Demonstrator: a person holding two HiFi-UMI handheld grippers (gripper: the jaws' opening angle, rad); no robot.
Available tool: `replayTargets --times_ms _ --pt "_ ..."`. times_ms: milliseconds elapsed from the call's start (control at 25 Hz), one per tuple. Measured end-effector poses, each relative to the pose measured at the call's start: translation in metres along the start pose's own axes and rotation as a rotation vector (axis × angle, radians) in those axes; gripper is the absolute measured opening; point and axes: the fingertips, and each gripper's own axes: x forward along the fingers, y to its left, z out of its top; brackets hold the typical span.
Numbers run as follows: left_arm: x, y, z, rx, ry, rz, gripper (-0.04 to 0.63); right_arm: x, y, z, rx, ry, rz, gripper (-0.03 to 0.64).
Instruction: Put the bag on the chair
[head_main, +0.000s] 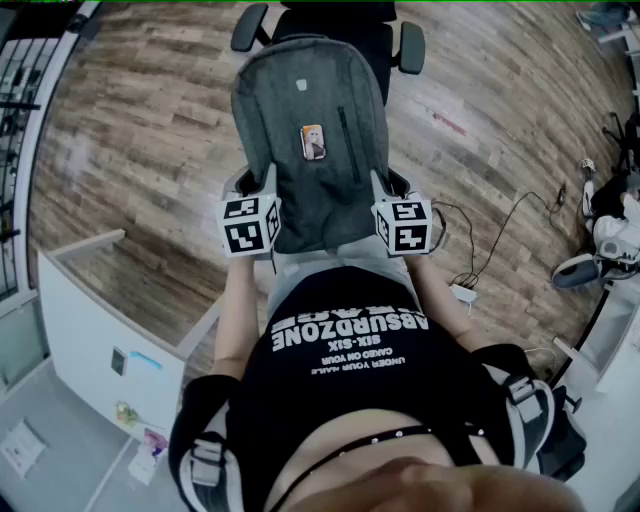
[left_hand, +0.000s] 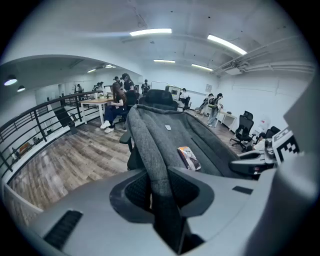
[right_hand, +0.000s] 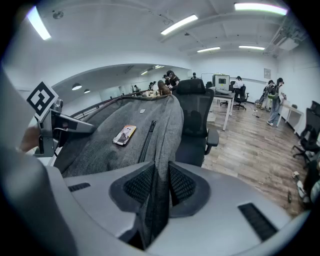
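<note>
A grey backpack (head_main: 308, 140) with a small picture tag (head_main: 313, 142) on its front is held flat in the air, its top pointing at a black office chair (head_main: 385, 40) just beyond it. My left gripper (head_main: 258, 215) is shut on the bag's (left_hand: 170, 145) left edge, the fabric pinched between its pads (left_hand: 137, 190). My right gripper (head_main: 392, 212) is shut on the bag's (right_hand: 125, 135) right edge in the same way, with cloth squeezed between its pads (right_hand: 180, 184). The chair (right_hand: 196, 120) stands right behind the bag; its seat is hidden under the bag.
Wood floor (head_main: 150, 150) surrounds the chair. A white partition (head_main: 100, 330) runs at the lower left. Cables and a power strip (head_main: 462, 290) lie on the floor at right, with equipment (head_main: 600, 240) beyond. People, desks and other chairs (left_hand: 115, 102) are far off.
</note>
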Motion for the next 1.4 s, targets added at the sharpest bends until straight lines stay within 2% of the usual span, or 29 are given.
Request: replayTargets --times_ms 320,560,720,880,1040,1400 --pt "0.011 -0.018 0.021 0.011 -0.027 0.000 0.094 -0.002 -0.026 0.015 0.014 -0.030 -0.021 0.084" --pt "0.022 -0.037 0.041 0.015 -0.076 0.022 0.094 0.001 -0.053 0.028 0.002 -0.063 -0.008 0.084" --pt "0.026 -0.037 0.044 0.002 -0.076 0.044 0.094 0.009 -0.058 0.035 -0.005 -0.059 0.009 0.084" --pt "0.038 -0.026 0.043 -0.003 -0.033 0.045 0.095 0.023 -0.056 0.038 0.003 -0.035 0.014 0.084" --pt "0.065 -0.001 0.049 -0.004 0.010 0.014 0.095 0.051 -0.049 0.045 0.031 -0.003 -0.006 0.084" --pt "0.147 0.058 0.110 0.028 0.068 -0.068 0.097 0.130 -0.054 0.102 0.095 0.044 -0.087 0.084"
